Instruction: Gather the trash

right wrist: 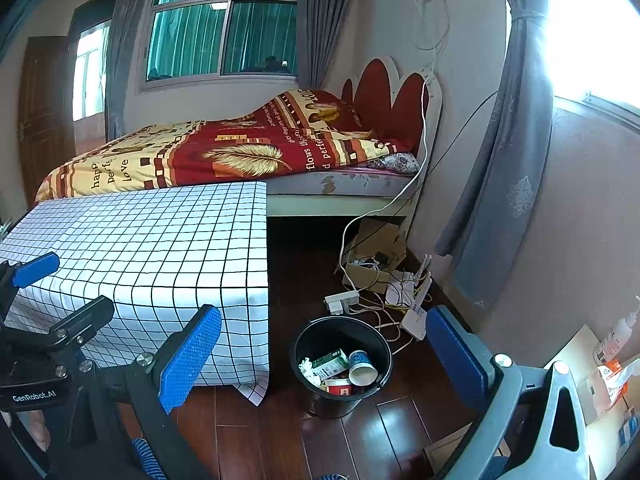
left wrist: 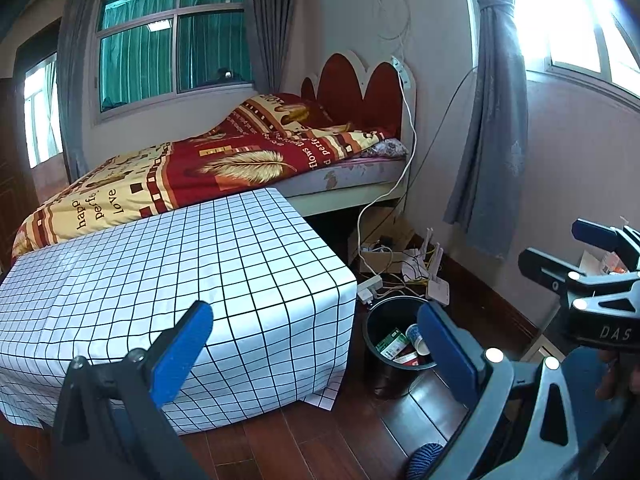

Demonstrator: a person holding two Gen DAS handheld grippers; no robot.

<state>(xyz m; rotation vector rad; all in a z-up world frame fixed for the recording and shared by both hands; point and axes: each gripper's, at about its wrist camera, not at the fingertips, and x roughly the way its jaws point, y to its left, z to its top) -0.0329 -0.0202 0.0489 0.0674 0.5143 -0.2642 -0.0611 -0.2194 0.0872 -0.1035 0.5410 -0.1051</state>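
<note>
A black trash bin [right wrist: 308, 344] stands on the wood floor right of the table; it also shows in the left wrist view [left wrist: 374, 320]. Inside lie a paper cup [right wrist: 362, 366], a green-and-white carton [right wrist: 330, 362], a red box [right wrist: 338, 387] and crumpled white paper [right wrist: 307, 368]. My left gripper [left wrist: 316, 348] is open and empty, held above the table's near corner. My right gripper [right wrist: 324, 356] is open and empty, held above the bin. The right gripper also shows at the right edge of the left wrist view [left wrist: 592, 280].
A table with a white grid cloth [right wrist: 140, 248] stands left of the bin. Behind it is a bed with a red quilt [right wrist: 240, 148]. A power strip [right wrist: 341, 300], cables, a router [right wrist: 416, 316] and a cardboard box [right wrist: 376, 252] clutter the floor behind the bin.
</note>
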